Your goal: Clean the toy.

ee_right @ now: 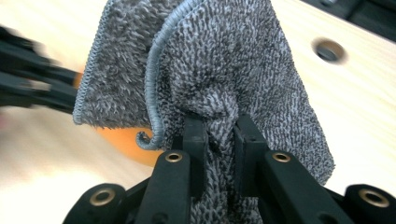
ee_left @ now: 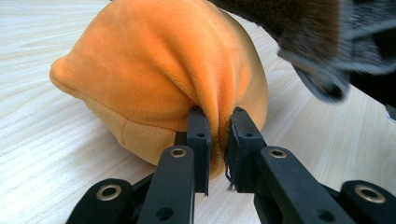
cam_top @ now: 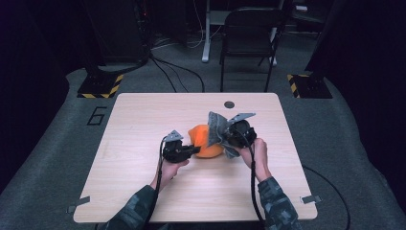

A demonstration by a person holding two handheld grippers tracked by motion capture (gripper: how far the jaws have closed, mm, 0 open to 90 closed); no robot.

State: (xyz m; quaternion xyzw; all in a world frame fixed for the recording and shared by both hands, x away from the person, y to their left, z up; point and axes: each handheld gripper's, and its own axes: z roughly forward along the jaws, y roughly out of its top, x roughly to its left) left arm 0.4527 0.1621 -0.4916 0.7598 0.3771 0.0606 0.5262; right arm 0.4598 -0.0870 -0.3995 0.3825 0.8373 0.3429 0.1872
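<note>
- Tool in our left hand [ee_left: 217,135] is clamped on a pinched fold of the orange plush cushion [ee_left: 159,79], the two black jaws drawn nearly together with the pile bunched between them.
- Tool in our right hand [ee_right: 219,135] is clamped the same way on a fold of the grey terry cloth [ee_right: 210,60], which hangs over and around the jaws.
- On the high view we see the cushion [cam_top: 205,142] resting on the table [cam_top: 143,191] near its middle, a little toward the far edge, with the left tool [cam_top: 194,150] at its near-left side and the right tool [cam_top: 221,136] just beside it on the right, the cloth [cam_top: 218,125] raised against the cushion's top.
- We judge the cushion light and very soft: it dents where gripped, so only a gathered fold gives a hold, and a seam along its lower edge looks the firmer place to take.
- We judge the cloth light, limp and looped in texture, unlikely to slip, though its stitched border, with a loose curl of thread [ee_right: 147,139], could snag.
- We expect both things to sag and swing when lifted, so a hold near an edge or corner of the cloth gives better control than one in its middle.
</note>
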